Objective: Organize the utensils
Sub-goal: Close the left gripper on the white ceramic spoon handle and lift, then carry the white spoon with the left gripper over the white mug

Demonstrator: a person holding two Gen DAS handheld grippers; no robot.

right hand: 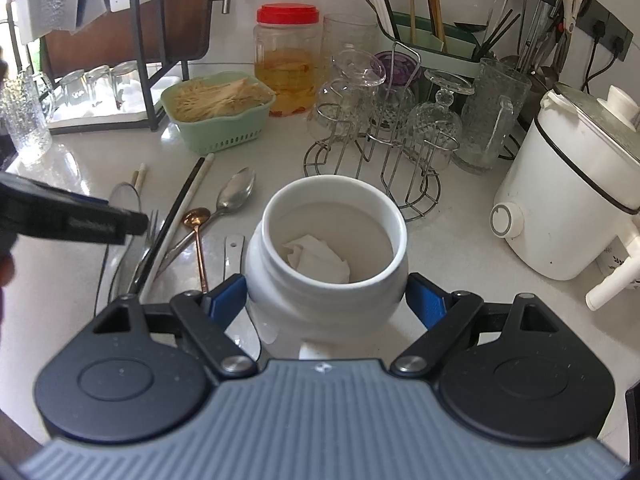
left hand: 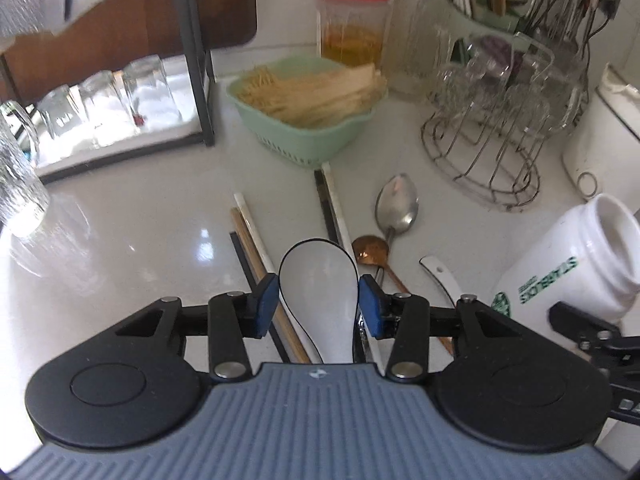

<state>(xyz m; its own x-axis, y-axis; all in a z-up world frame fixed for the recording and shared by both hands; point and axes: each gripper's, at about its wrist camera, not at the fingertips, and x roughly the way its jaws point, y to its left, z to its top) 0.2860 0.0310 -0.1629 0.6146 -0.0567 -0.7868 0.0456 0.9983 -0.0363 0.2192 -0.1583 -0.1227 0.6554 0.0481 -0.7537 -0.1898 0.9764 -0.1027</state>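
Left claw (left hand: pixel 318 305) brackets glossy white spoon (left hand: pixel 320 280); right claw (right hand: pixel 326 300) clasps round ceramic jar (right hand: pixel 326 256).

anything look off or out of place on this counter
Loose utensils lie scattered at mixed angles on the counter: steel spoon, copper spoon, chopsticks. Crumpled white paper sits inside the white jar held by the right hand-held gripper. Nothing looks spilled or broken.

The left gripper (left hand: pixel 319 300) stood closed around something between its pads. The right gripper (right hand: pixel 326 300) clamped likewise, wider.
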